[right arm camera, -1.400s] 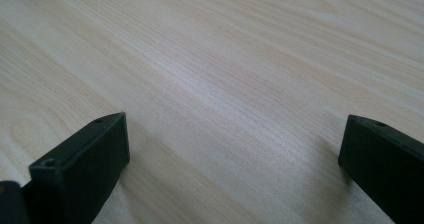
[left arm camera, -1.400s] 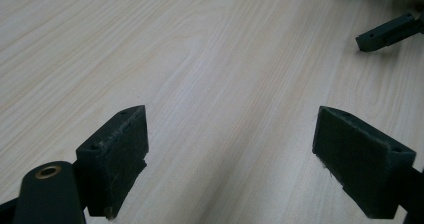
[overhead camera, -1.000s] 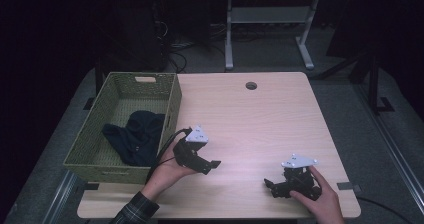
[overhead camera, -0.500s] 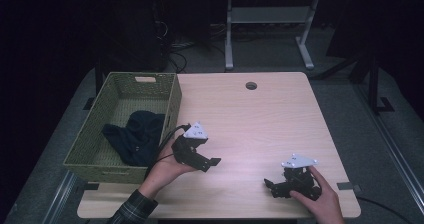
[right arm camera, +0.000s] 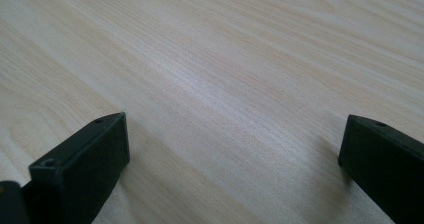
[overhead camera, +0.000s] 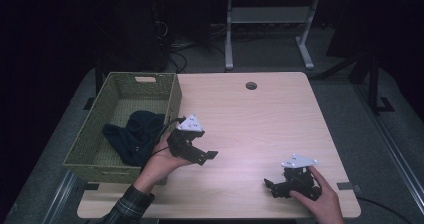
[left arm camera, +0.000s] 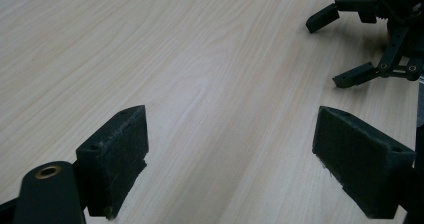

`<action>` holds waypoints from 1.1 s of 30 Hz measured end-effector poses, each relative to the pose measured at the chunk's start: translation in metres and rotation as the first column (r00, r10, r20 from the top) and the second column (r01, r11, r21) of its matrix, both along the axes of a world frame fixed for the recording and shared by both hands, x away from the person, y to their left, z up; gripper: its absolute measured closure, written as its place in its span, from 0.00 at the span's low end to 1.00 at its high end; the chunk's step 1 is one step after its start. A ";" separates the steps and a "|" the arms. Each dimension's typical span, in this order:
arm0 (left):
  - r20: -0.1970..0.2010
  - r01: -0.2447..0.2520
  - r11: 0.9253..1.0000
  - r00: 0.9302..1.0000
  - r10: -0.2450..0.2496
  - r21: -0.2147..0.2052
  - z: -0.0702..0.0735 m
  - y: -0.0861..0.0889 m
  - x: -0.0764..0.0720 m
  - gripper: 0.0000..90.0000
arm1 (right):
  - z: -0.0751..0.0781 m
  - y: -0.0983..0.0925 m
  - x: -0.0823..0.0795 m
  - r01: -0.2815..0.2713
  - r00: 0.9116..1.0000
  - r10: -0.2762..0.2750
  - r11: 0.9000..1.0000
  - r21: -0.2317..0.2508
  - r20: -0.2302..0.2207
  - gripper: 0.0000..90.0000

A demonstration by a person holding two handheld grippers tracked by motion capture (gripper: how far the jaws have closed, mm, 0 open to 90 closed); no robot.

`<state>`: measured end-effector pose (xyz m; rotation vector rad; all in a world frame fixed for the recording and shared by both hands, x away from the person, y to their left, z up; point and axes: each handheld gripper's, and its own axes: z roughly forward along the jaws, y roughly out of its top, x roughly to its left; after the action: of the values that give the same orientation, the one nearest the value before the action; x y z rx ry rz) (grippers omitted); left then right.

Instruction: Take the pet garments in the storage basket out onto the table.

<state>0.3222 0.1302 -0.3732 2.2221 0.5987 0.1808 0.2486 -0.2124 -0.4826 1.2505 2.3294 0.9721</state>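
Note:
A dark garment [overhead camera: 134,135] lies bunched in a green woven basket [overhead camera: 172,103] on the left of the wooden table [overhead camera: 255,124]. Just right of the basket's front corner, a hand holds my left gripper [overhead camera: 201,151] above the table, open, with nothing between its pads [left arm camera: 118,156]. In the left gripper view that gripper [left arm camera: 235,156] looks across bare wood toward the right gripper [left arm camera: 367,34]. My right gripper [overhead camera: 272,188] rests low near the front right edge, held by the other hand. Its jaws stand wide apart over bare wood in the right gripper view [right arm camera: 232,156].
A round cable hole [overhead camera: 251,85] sits near the table's far edge. Behind the table stands a white metal frame [overhead camera: 265,29] on a dark floor with cables. A grey tape mark [overhead camera: 347,186] is near the front right corner.
The left gripper has drifted slightly back and toward the basket. The right gripper has stayed put.

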 end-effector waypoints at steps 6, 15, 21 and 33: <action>-0.001 -0.002 1.000 1.000 0.002 -0.002 0.005 0.003 0.003 0.16 | 0.000 0.000 0.000 -0.001 1.000 0.001 1.000 0.000 0.001 0.00; 0.011 0.002 1.000 1.000 -0.002 -0.009 0.018 0.007 0.008 0.16 | 0.000 0.000 0.000 -0.001 1.000 0.001 1.000 0.000 0.001 0.00; 0.016 -0.004 1.000 1.000 0.005 -0.013 0.023 0.011 0.010 0.16 | 0.000 0.000 0.000 -0.001 1.000 0.001 1.000 0.000 0.001 0.00; 0.023 -0.023 0.999 0.999 0.024 -0.022 0.033 0.029 0.012 0.16 | 0.000 0.000 0.000 -0.001 1.000 0.001 1.000 -0.001 0.003 0.00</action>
<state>0.3343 0.1595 -0.3403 2.1903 0.6114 0.2116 0.2489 -0.2125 -0.4827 1.2469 2.3284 0.9722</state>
